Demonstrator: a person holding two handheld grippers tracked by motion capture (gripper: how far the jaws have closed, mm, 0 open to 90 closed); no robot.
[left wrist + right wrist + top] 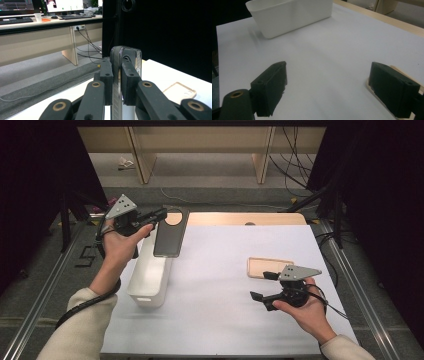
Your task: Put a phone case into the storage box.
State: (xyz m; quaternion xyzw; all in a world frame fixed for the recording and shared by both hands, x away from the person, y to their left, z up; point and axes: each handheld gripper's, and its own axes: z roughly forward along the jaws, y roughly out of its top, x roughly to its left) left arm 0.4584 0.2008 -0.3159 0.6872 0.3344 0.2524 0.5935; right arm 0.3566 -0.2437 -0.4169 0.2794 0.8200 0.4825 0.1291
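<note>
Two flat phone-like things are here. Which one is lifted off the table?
The dark phone, clamped in the left gripper above the white bin. The tan case lies flat on the table.

Overhead light is washing the white table (225,270) evenly, shadows are staying faint, dark curtains are swallowing both sides, and the close jaws are blurring softly.

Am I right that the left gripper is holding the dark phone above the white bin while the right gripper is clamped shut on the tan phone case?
Not quite. The right gripper is open, its jaws standing wide apart over the white table, with the tan phone case lying beside it, as the right gripper view shows. The left gripper does hold the dark phone above the white bin.
</note>
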